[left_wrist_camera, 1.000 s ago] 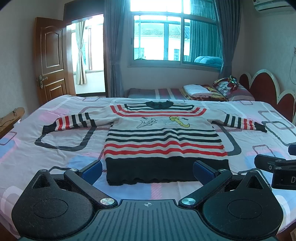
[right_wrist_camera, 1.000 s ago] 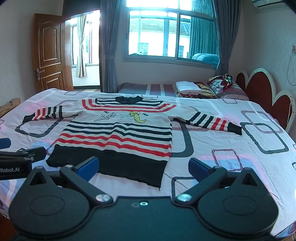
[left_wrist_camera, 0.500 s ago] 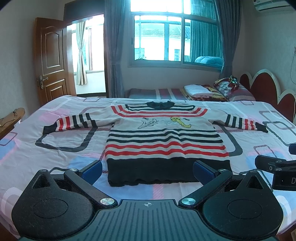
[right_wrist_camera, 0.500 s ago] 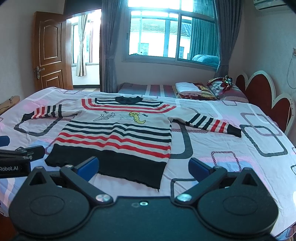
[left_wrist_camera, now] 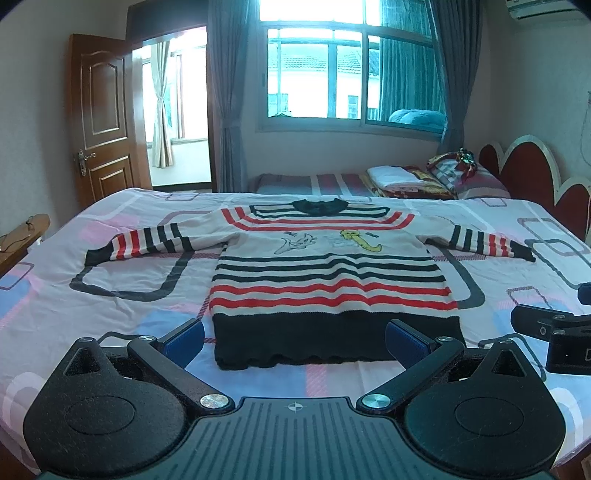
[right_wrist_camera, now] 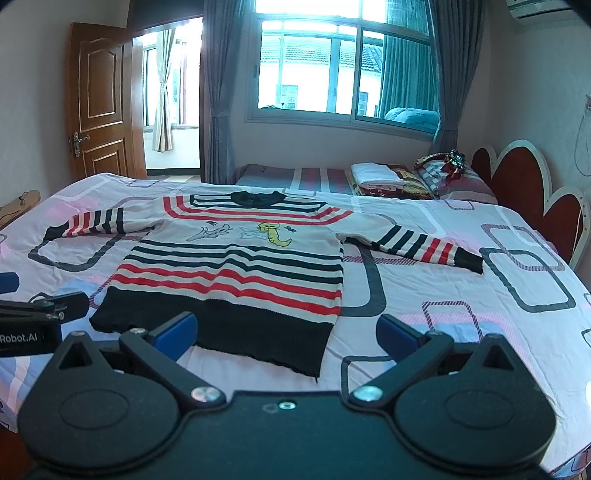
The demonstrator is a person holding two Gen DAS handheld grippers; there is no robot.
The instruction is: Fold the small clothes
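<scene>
One striped sweater [left_wrist_camera: 332, 273], spread flat with two sleeves out to the sides; two cartoon figures stitched across its chest. Two grippers: left gripper [left_wrist_camera: 294, 338] and right gripper [right_wrist_camera: 286, 330], each with two blue-padded fingers spread wide, gripping nothing. One bed [left_wrist_camera: 110, 306] under a patterned sheet. One narrower second bed [left_wrist_camera: 295, 182] behind it, carrying one stack of folded linens [left_wrist_camera: 397, 177] and one pillow [left_wrist_camera: 476, 181]. One wooden door [left_wrist_camera: 101, 122]. One window [left_wrist_camera: 351, 70] with two grey-blue curtains. One air conditioner [left_wrist_camera: 539, 9], only partly visible
</scene>
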